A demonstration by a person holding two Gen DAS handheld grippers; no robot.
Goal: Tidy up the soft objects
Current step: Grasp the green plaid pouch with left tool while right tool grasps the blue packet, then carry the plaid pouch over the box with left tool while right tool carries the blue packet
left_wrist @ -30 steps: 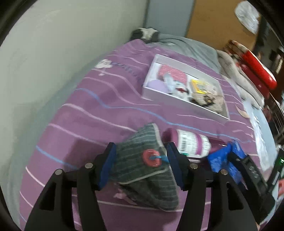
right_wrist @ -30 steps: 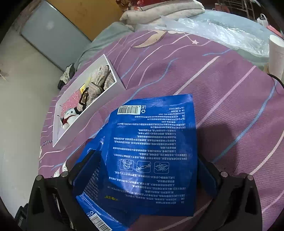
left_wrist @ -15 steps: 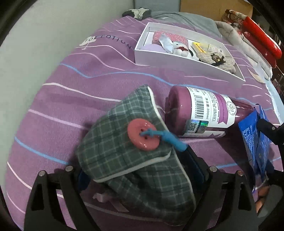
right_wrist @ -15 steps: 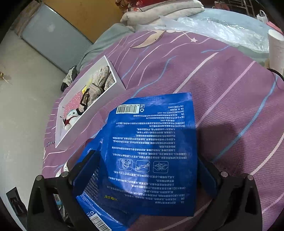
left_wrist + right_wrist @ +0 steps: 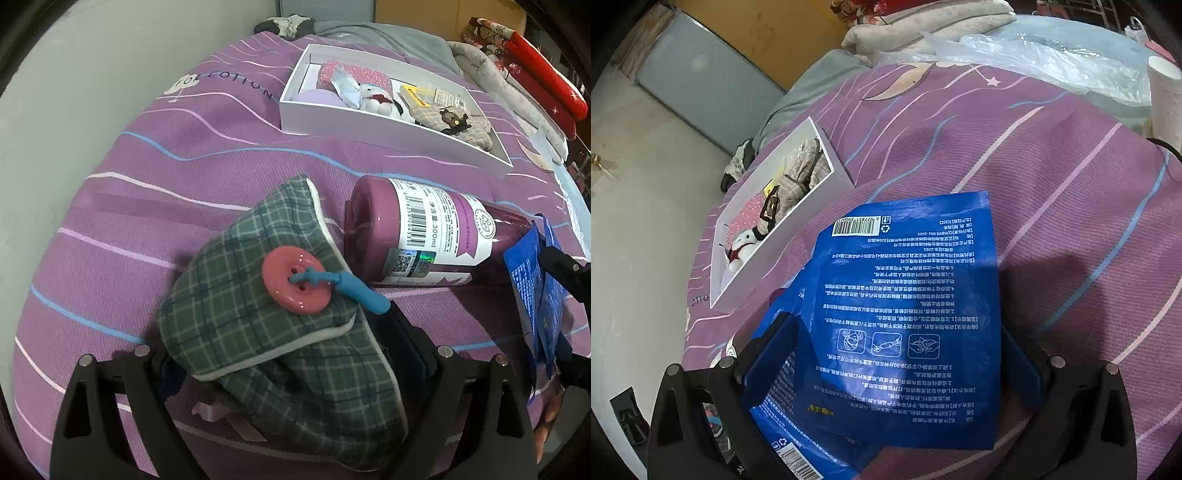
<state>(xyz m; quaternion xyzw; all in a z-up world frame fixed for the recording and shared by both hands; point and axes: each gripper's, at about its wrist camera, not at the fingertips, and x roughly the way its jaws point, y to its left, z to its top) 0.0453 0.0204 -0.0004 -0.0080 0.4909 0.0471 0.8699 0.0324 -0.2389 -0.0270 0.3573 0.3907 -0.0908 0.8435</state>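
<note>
My left gripper (image 5: 291,350) is shut on a green plaid fabric pouch (image 5: 258,314) with a pink button, held over the purple striped bedspread. My right gripper (image 5: 894,350) is shut on blue plastic packets (image 5: 908,314) printed with white text; they also show in the left wrist view (image 5: 532,280) at the right edge. A white box (image 5: 369,114) with several soft items sits farther back on the bed; it also shows in the right wrist view (image 5: 790,229) at the left.
A purple bottle (image 5: 417,232) with a white label lies on its side just right of the pouch. Folded blankets (image 5: 517,70) are piled at the back right. A clear plastic bag (image 5: 1034,51) and a white cup (image 5: 1167,99) lie beyond the bedspread.
The left gripper has closed on the plaid pouch and the view has dropped closer to it and the bottle. The right gripper has barely moved with its blue packets.
</note>
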